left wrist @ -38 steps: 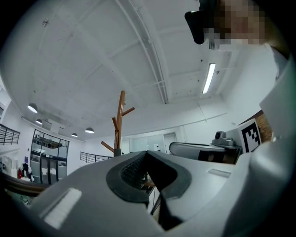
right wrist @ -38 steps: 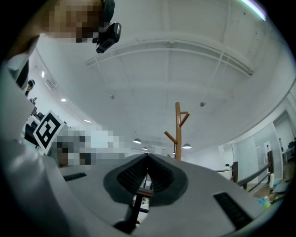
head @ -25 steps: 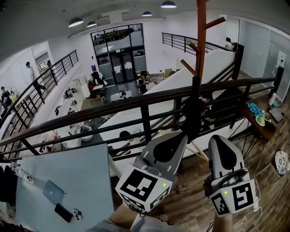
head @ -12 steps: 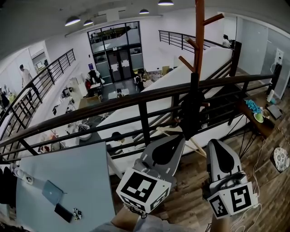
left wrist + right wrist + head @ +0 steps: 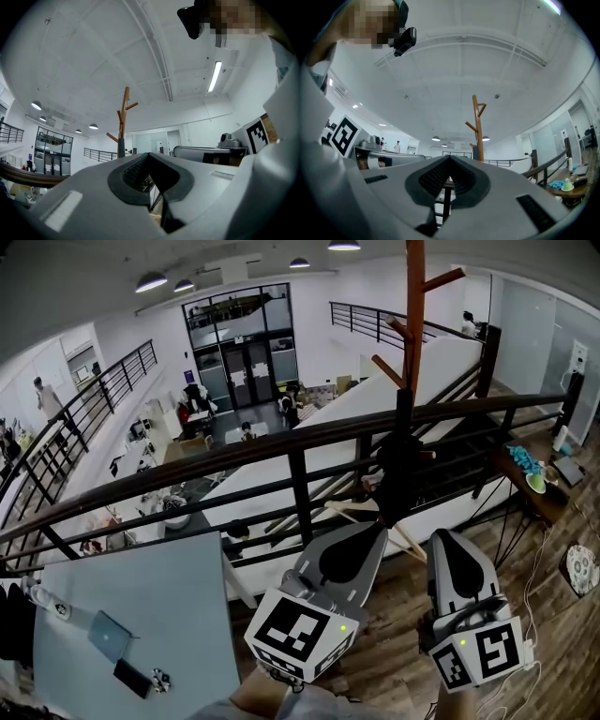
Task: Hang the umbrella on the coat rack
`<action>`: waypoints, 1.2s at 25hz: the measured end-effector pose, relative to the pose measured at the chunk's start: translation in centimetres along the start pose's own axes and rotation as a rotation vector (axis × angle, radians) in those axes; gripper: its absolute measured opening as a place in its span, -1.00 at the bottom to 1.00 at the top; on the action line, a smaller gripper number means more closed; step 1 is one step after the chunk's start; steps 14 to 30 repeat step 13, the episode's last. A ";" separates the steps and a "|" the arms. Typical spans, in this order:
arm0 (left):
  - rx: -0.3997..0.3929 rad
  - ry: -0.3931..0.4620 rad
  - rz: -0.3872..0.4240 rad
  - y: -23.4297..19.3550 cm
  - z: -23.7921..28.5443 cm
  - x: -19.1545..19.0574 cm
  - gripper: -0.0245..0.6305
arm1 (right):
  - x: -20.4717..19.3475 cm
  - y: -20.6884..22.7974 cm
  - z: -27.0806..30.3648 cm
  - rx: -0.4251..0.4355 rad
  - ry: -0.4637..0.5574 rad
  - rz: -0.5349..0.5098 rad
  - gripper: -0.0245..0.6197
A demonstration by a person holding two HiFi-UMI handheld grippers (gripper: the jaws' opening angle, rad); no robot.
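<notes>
The brown wooden coat rack (image 5: 413, 324) stands just beyond the black railing, its pegs angled upward. It also rises above the jaws in the left gripper view (image 5: 124, 117) and the right gripper view (image 5: 476, 126). A dark, slim folded shape, seemingly the umbrella (image 5: 397, 474), hangs against the rack's pole at rail height. My left gripper (image 5: 364, 529) and right gripper (image 5: 447, 536) are held side by side low in front of the rack, pointing at it. Both are shut with the pads meeting and nothing between them, as their own views show (image 5: 149, 154) (image 5: 450, 157).
A black metal railing (image 5: 281, 442) crosses in front, with an open atrium and desks far below. A pale blue table (image 5: 141, 615) at lower left carries small devices. A wooden side table (image 5: 539, 488) with bowls stands at the right. Wood floor (image 5: 394, 662) lies under the grippers.
The view has shifted slightly since a second ago. The left gripper has edged a little to the right. Both grippers stay shut.
</notes>
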State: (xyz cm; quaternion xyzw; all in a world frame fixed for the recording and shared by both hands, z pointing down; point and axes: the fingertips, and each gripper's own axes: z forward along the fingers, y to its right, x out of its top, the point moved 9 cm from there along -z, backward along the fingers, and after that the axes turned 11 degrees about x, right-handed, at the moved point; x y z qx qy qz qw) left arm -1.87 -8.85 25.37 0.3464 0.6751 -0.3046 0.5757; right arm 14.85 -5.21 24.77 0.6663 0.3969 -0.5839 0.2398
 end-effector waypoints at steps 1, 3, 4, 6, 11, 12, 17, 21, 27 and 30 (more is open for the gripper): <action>-0.001 0.001 0.002 0.0 0.0 0.0 -0.91 | 0.0 0.0 0.0 0.000 0.001 0.000 -0.92; 0.001 -0.007 -0.010 0.1 -0.1 0.0 -0.91 | 0.1 0.0 0.0 0.000 0.001 -0.001 -0.92; 0.002 -0.009 -0.015 0.1 -0.1 0.0 -0.91 | 0.1 0.0 0.0 0.000 0.000 -0.001 -0.92; 0.002 -0.004 -0.012 0.1 -0.2 -0.1 -0.91 | 0.0 0.0 -0.1 0.000 -0.003 0.000 -0.92; 0.003 -0.010 -0.016 0.2 -0.3 -0.3 -0.91 | -0.2 -0.1 -0.3 0.006 -0.014 0.001 -0.92; 0.002 -0.004 -0.012 0.2 -0.2 -0.4 -0.91 | -0.2 0.0 -0.4 0.007 -0.016 0.000 -0.92; 0.002 0.002 -0.006 0.1 -0.2 -0.6 -0.91 | -0.3 0.0 -0.4 0.007 -0.018 -0.001 -0.92; 0.002 0.002 -0.006 0.1 -0.2 -0.6 -0.91 | -0.3 0.0 -0.4 0.007 -0.018 -0.001 -0.92; 0.002 0.002 -0.006 0.1 -0.2 -0.6 -0.91 | -0.3 0.0 -0.4 0.007 -0.018 -0.001 -0.92; 0.002 0.002 -0.006 0.1 -0.2 -0.6 -0.91 | -0.3 0.0 -0.4 0.007 -0.018 -0.001 -0.92</action>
